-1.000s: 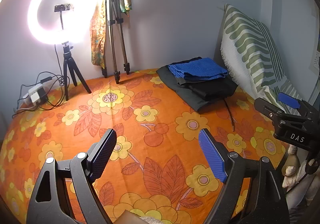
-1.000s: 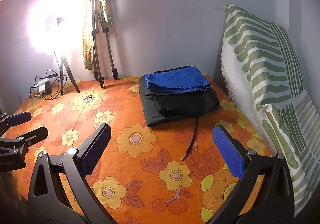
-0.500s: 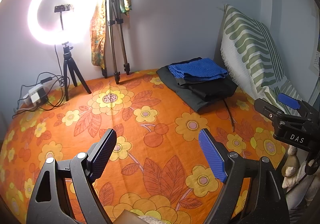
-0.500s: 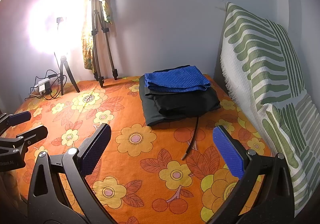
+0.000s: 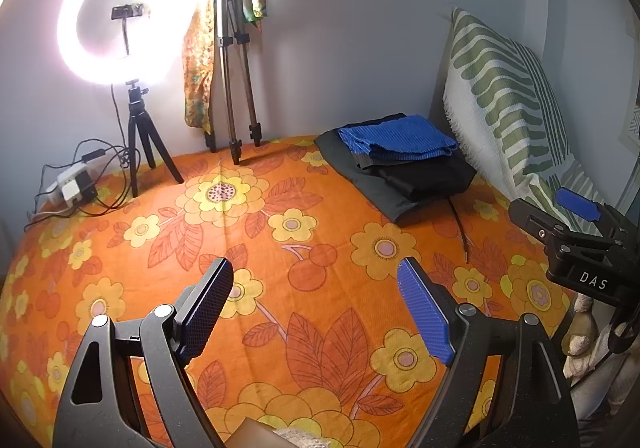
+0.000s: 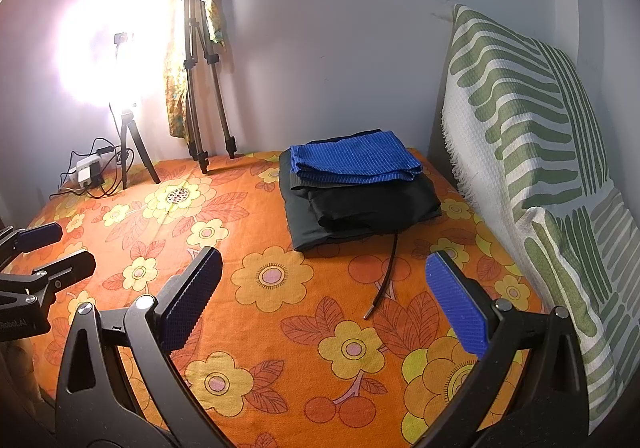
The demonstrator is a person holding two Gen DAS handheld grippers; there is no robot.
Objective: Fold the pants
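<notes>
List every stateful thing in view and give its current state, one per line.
left gripper: open, empty, above the bedsheet.
right gripper: open, empty, above the bedsheet.
blue garment: folded, on top of the stack.
black garment: folded, under the blue one.
dark grey garment: folded, bottom of the stack.
ring light: switched on.
tall tripod: legs together, cloth draped over it.
black cord: loose on the bedsheet.

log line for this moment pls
left gripper open, idle | right gripper open, idle | folded stack on bed, untouched
</notes>
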